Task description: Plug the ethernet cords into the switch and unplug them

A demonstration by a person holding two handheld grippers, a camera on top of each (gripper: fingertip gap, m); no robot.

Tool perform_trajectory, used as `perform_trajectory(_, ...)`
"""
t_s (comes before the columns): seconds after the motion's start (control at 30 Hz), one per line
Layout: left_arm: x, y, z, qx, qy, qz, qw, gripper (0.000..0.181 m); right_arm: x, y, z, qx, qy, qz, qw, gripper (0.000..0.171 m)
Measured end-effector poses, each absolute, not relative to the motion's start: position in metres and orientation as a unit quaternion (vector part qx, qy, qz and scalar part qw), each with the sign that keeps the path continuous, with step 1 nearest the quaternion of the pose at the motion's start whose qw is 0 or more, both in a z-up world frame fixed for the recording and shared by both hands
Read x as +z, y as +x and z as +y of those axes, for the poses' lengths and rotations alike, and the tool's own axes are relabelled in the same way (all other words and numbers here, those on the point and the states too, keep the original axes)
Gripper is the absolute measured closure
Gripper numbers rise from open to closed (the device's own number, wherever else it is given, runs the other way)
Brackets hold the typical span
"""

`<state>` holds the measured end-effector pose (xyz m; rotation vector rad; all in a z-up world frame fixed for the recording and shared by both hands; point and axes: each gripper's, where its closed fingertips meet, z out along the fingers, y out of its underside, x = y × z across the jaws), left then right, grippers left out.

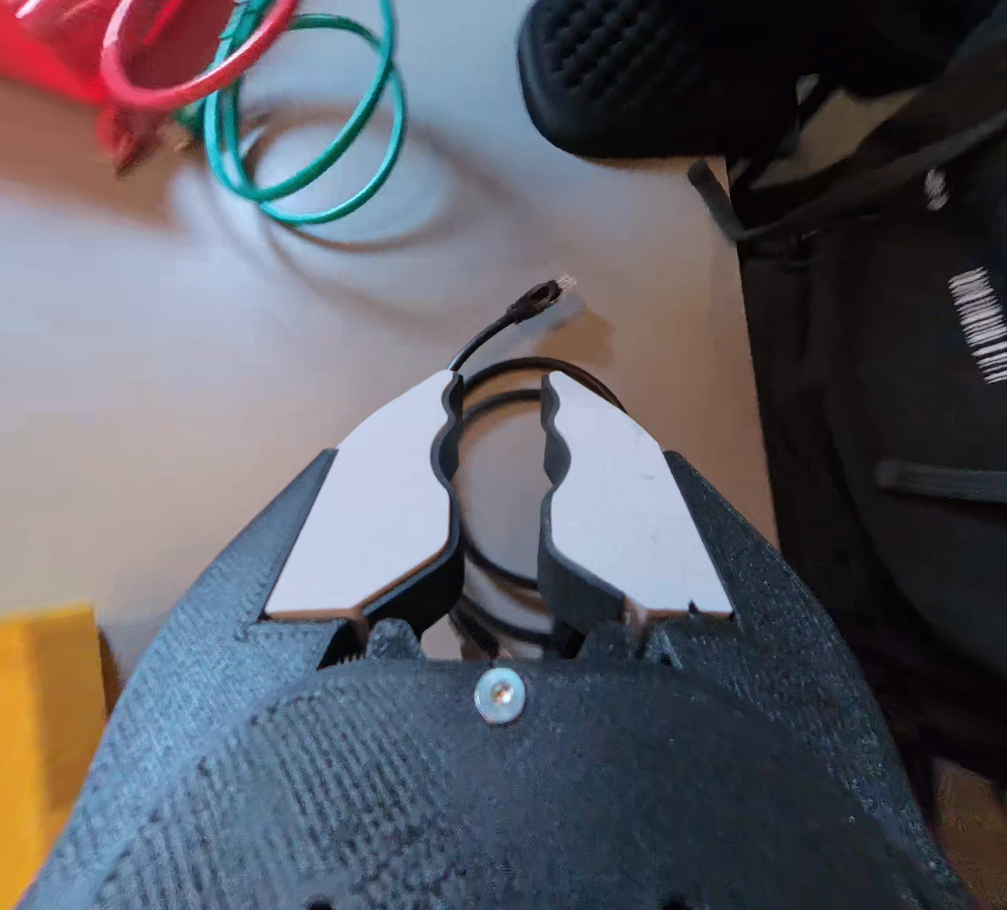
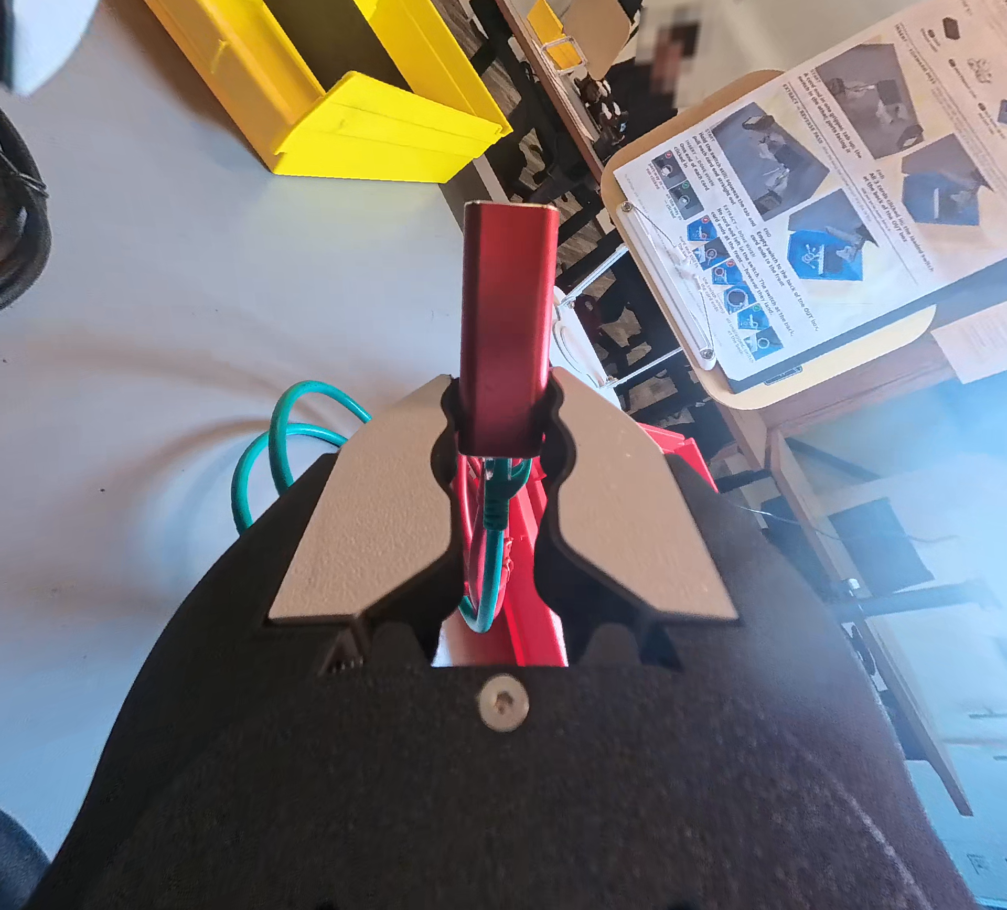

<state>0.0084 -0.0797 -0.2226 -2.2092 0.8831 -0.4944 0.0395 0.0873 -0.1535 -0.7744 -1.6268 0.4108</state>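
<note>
My right gripper (image 2: pixel 504 382) is shut on the red switch (image 2: pixel 504 317) and holds it upright above the white table (image 2: pixel 190 311). A green cord (image 2: pixel 493 508) and a red cord (image 2: pixel 468 508) hang from the switch's near end between the fingers. In the left wrist view, the green cord (image 1: pixel 349 83) and the red cord (image 1: pixel 201 17) form loops at the upper left. My left gripper (image 1: pixel 498 380) is open over a coiled black cord (image 1: pixel 507 366). The black cord's plug (image 1: pixel 539 292) sticks up just past the left fingertip.
A yellow bin (image 2: pixel 327 66) stands at the table's far side, and its corner shows in the left wrist view (image 1: pixel 43 720). A red bin (image 2: pixel 675 453) lies under the right gripper. A black chair armrest (image 1: pixel 643 66) and a black bag (image 1: pixel 872 393) stand on the right. An instruction sheet (image 2: pixel 817 202) stands beyond the table edge. Tip to tip, the grippers are about 20 cm apart.
</note>
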Motion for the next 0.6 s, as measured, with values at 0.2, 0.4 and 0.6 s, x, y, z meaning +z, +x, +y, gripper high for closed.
perform_trajectory(0.2, -0.269, 0.039, -0.057, -0.157, -0.801, 0.511, 0.269, 0.152, -0.156, 0.042, 0.089, 0.183, -0.337, -0.702, 0.600, 0.144)
perform_trajectory(0.4, -0.289, 0.051, -0.050, -0.175, -0.758, 0.586, 0.227, 0.153, -0.159, 0.047, 0.094, 0.191, -0.344, -0.698, 0.599, 0.144)
perform_trajectory(0.6, -0.290, 0.050, -0.035, -0.179, -0.806, 0.509, 0.245, 0.169, -0.160, 0.050, 0.090, 0.192, -0.319, -0.703, 0.606, 0.144)
